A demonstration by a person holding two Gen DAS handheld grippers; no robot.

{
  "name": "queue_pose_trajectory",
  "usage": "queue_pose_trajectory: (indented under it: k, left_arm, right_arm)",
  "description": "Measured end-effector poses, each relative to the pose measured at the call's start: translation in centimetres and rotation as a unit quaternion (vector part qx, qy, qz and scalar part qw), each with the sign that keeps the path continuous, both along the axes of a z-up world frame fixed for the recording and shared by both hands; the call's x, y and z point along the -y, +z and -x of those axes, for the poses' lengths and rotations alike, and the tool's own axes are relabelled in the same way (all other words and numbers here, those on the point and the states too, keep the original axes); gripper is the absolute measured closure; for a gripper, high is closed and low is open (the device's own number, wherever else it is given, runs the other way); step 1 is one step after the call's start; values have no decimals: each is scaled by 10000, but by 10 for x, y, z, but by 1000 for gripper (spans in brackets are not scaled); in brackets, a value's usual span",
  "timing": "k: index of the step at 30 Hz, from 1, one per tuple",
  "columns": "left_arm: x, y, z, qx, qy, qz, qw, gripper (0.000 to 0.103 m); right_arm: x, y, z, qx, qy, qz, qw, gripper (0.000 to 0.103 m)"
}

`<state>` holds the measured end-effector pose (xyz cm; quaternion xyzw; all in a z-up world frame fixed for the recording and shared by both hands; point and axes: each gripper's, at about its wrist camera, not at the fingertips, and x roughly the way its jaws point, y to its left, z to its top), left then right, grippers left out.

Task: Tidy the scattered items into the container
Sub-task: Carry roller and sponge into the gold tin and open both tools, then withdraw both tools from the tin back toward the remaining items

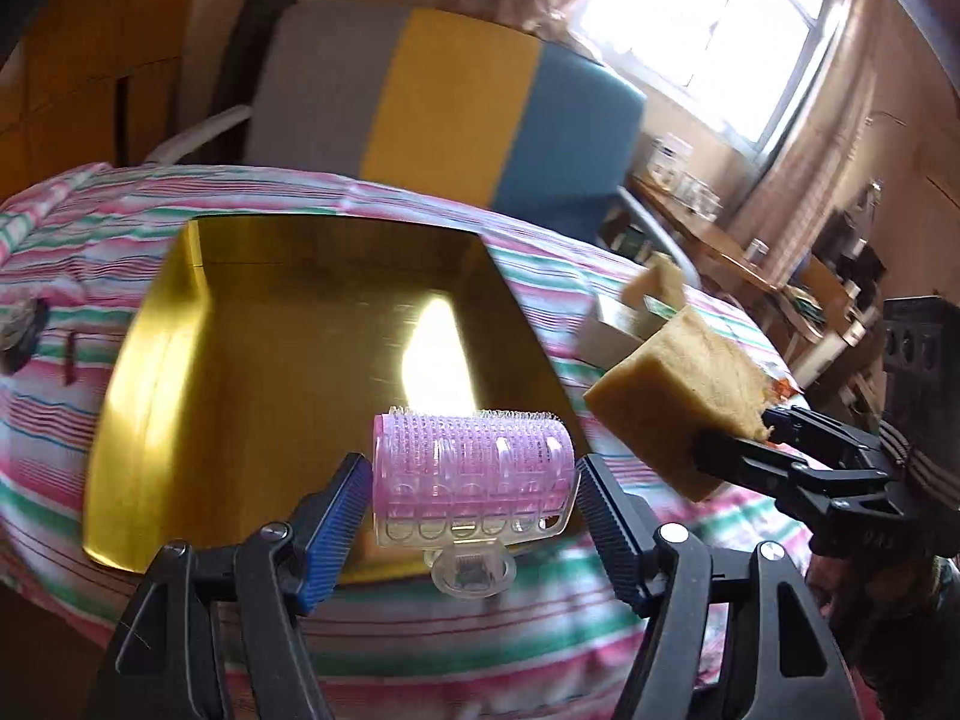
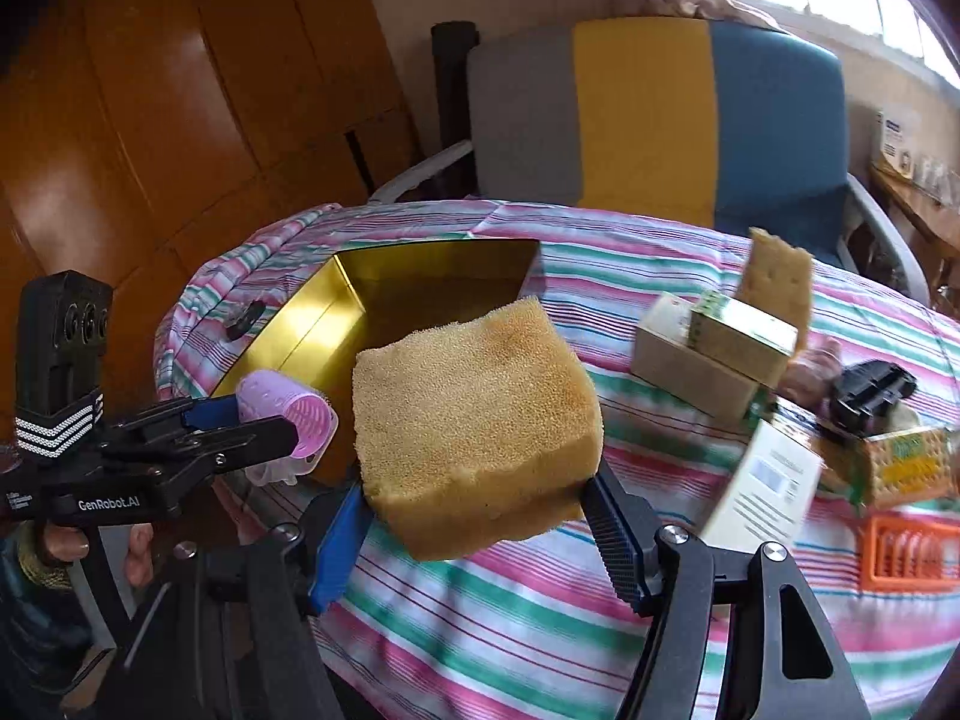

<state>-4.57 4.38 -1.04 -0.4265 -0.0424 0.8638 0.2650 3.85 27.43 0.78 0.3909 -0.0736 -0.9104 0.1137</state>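
Tools both loaded | left tool (image 1: 471,480) clamps pink hair roller (image 1: 471,477) at gold container (image 1: 150,372) near edge, likely for dropping | right tool (image 2: 477,504) grips yellow sponge (image 2: 474,420) beside it, above striped table (image 2: 540,600) | boxes (image 2: 708,354) still scattered

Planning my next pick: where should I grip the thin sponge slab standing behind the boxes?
Take the thin sponge slab by its free upper half, coming from above, fingers closing across its two broad faces. It stands on edge, and the green box and the white box cover its lower part in front, so only the top looks reachable.
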Motion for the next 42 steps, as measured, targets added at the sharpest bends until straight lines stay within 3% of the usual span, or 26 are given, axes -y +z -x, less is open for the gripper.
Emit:
queue_pose_trajectory:
  k: [7, 15, 21, 27, 31, 35, 42]
  left_arm:
    - [26, -13, 47, 45, 438, 357, 9984, 33]
    - [31, -21, 72, 112, 532, 572, 9969, 32]
    - [42, -16, 59, 38, 722, 470, 9963, 32]
    - [52, -7, 31, 3, 849, 82, 9964, 32]
    - [38, -3, 5, 10, 475, -132, 9988, 32]
    - [0, 2, -26, 4, -228, -222, 9995, 32]
    - [-89, 6, -70, 18, -1476, -29, 9890, 31]
  right_arm:
    - [55, -8, 65, 132, 237, -3, 9996, 35]
    - [89, -18, 113, 201, 159, -242, 9994, 32]
    - [86, -30, 118, 328, 50, -202, 9992, 18]
    - [73, -33, 98, 347, 8, -70, 9994, 17]
    - [58, -31, 75, 254, -107, 2, 9996, 14]
    - [25, -25, 49, 146, -420, 88, 9990, 12]
    - [-64, -28, -13, 200, -1343, 229, 9905, 8]
